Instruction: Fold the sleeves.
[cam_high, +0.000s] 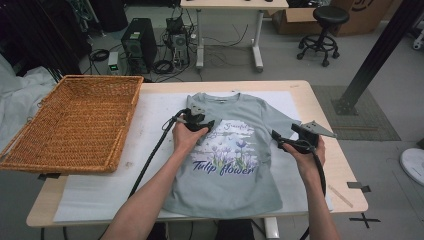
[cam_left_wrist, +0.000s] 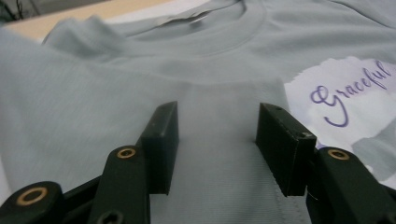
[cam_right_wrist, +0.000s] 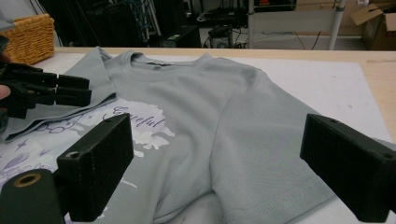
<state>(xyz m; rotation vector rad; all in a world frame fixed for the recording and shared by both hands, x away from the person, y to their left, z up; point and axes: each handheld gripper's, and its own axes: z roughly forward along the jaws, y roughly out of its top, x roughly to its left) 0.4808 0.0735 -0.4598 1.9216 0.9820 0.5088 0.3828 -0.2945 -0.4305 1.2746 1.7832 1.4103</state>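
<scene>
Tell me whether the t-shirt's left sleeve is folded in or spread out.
Folded in: the t-shirt has that sleeve lying over its chest; the other spreads flat.

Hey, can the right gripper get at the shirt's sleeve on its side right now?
Probably yes. The right gripper hovers open beside that sleeve of the grey T-shirt, which lies flat with nothing on it or in between.

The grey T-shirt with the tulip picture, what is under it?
Under the grey T-shirt lies a white sheet on the light wooden table. The sheet beneath the shirt's middle is covered, so nothing there can be seen.
</scene>
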